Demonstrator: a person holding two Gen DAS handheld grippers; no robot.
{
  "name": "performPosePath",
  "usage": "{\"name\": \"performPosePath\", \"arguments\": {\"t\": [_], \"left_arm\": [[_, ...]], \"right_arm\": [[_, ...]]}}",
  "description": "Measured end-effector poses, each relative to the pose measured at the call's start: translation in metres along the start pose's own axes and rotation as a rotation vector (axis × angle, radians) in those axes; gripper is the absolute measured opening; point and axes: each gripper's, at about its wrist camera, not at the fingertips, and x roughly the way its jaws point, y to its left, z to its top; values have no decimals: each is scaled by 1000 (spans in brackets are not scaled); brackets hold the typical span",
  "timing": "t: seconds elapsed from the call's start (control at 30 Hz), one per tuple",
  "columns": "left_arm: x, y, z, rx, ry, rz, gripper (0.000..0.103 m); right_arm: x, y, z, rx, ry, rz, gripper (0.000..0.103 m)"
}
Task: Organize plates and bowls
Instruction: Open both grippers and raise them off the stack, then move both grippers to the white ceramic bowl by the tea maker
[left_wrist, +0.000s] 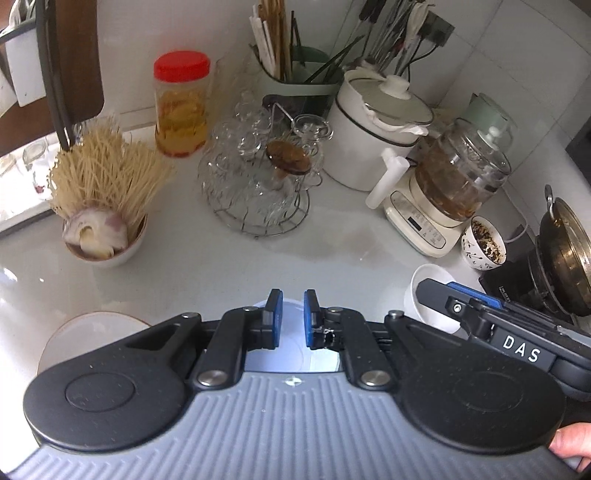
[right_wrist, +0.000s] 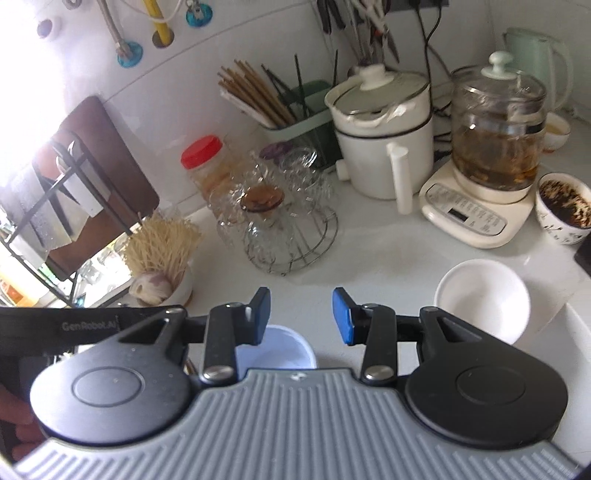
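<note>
My left gripper (left_wrist: 292, 317) is shut, its blue pads a thin slit apart with nothing seen pinched. Right beneath it sits a pale blue bowl (left_wrist: 291, 350), which also shows in the right wrist view (right_wrist: 275, 349) under my right gripper's left finger. My right gripper (right_wrist: 301, 315) hangs open above the counter with only bare worktop between its fingers. A white bowl (right_wrist: 480, 299) stands to its right; in the left wrist view the right gripper (left_wrist: 437, 286) partly covers this bowl (left_wrist: 424, 306). A white plate (left_wrist: 92, 332) lies at the lower left.
Behind stand a bowl of dry noodles and onion (left_wrist: 103, 236), a wire rack of glass cups (left_wrist: 258, 184), a red-lidded jar (left_wrist: 181, 107), a white pot (left_wrist: 373, 133), a glass kettle (left_wrist: 461, 173) and a cup of dregs (left_wrist: 484, 247). A wok (left_wrist: 565, 254) sits far right.
</note>
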Motion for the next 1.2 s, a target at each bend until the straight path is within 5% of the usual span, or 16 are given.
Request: {"name": "performPosePath", "arguments": {"t": [0.4,1.2], "left_arm": [[10,-25,5,52,4,-28,12],[95,-128,33,199,112,-135,12]], "right_arm": [[-15,-25,4,44,-35,-46,41],[-18,-119,12,167,-57,-179,41]]}}
